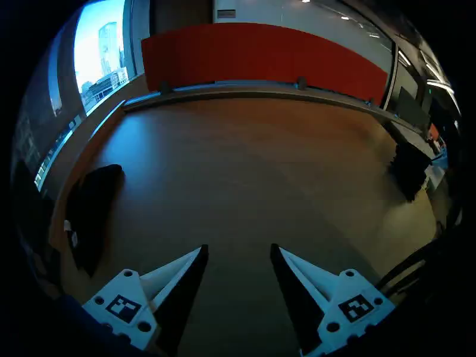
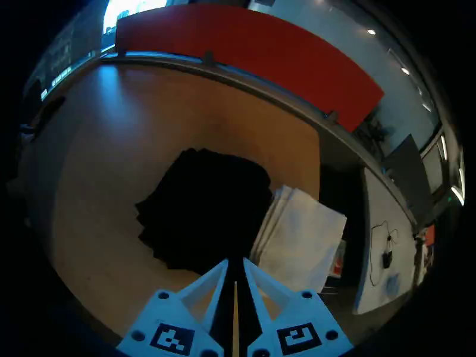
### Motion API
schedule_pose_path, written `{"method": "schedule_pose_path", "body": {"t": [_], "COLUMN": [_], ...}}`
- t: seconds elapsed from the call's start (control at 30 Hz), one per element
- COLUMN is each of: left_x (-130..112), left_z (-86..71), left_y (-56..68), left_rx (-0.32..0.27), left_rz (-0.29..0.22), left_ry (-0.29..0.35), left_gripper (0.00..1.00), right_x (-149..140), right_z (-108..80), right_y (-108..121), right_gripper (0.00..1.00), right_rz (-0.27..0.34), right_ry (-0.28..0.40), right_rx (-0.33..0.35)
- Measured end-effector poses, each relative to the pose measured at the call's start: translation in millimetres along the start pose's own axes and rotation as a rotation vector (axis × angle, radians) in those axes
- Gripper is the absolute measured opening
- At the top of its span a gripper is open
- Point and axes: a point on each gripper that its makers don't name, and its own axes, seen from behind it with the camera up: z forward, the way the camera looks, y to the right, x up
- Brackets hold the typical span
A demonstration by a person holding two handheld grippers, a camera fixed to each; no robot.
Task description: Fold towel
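The left gripper [image 1: 238, 249] points out across a bare stretch of the wooden table [image 1: 250, 172], held level, with its 2 fingers [image 1: 169, 276] at the bottom of the left gripper view. They are spread wide apart, with nothing between them but the tabletop. A dark bundle [image 1: 92, 211] lies at the left edge of that view and another dark heap [image 1: 410, 169] sits at the right edge; both are well apart from the fingertips. A red partition [image 1: 268, 56] runs along the table's far side across the top of the frame, and a window [image 1: 101, 53] shows in the upper left.

The right gripper [image 2: 236, 262] is angled down toward the table, its 2 fingers drawn together at the bottom centre of the right gripper view, leaving only a thin sliver of table colour between them lower down. The tips sit over the near edge of the black towel [image 2: 202, 208], a rumpled, layered pile in the middle of the frame. I cannot tell whether any cloth is pinched. Touching its right side is a neat stack of white towels [image 2: 303, 238], near the table's right edge.
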Motion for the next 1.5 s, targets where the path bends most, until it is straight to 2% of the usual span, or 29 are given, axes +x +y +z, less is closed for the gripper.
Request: {"method": "schedule_pose_path", "body": {"t": [0.7,1.5], "left_x": [-4.5,-5.3], "left_z": [-2.9,-6.9], "left_y": [-3.1,-5.0], "left_rx": [0.014,0.022], "left_rz": [-0.001,0.008], "left_ry": [-0.007,-0.009], "left_gripper": [0.77,0.77], "right_x": [-40.0,-51.6], "right_z": [27.0,40.3], "right_y": [-3.1,1.1], "right_gripper": [0.06,0.06], "right_rz": [0.06,0.101], "right_ry": [-0.09,-0.123], "right_rx": [0.002,-0.026]}}
